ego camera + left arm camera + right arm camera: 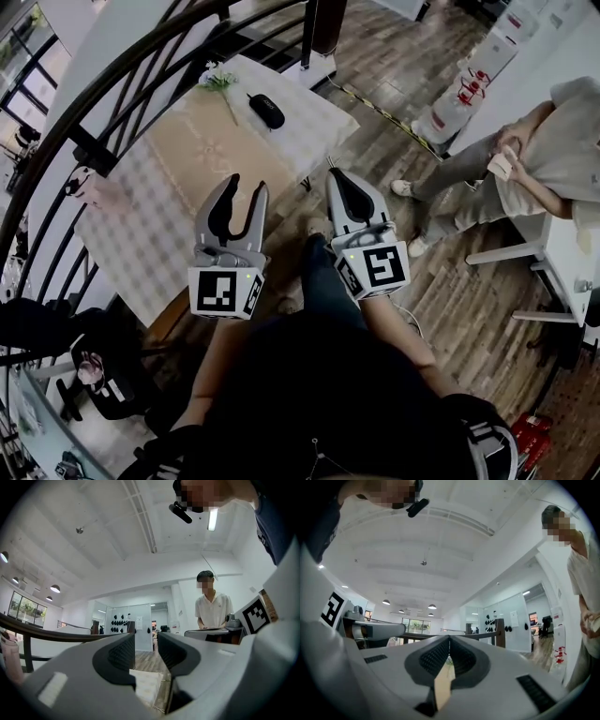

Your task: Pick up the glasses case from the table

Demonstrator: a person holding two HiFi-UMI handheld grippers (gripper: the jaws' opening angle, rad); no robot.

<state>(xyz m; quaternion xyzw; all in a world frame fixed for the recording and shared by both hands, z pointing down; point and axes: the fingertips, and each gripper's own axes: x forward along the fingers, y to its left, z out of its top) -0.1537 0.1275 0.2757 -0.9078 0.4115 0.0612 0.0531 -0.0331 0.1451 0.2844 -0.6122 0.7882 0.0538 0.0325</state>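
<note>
Nothing is lifted yet: the black oval glasses case (266, 110) lies near the far edge of the cloth-covered worktop (187, 155), well apart from my left hand-held gripper (246, 189), spread and empty, and my right hand-held gripper (337, 178), pressed together on nothing.

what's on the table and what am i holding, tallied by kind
black oval glasses case: 1
green leafy sprig: 1
grey hand-held gripper: 2, the left hand-held gripper and the right hand-held gripper
total: 4
</note>
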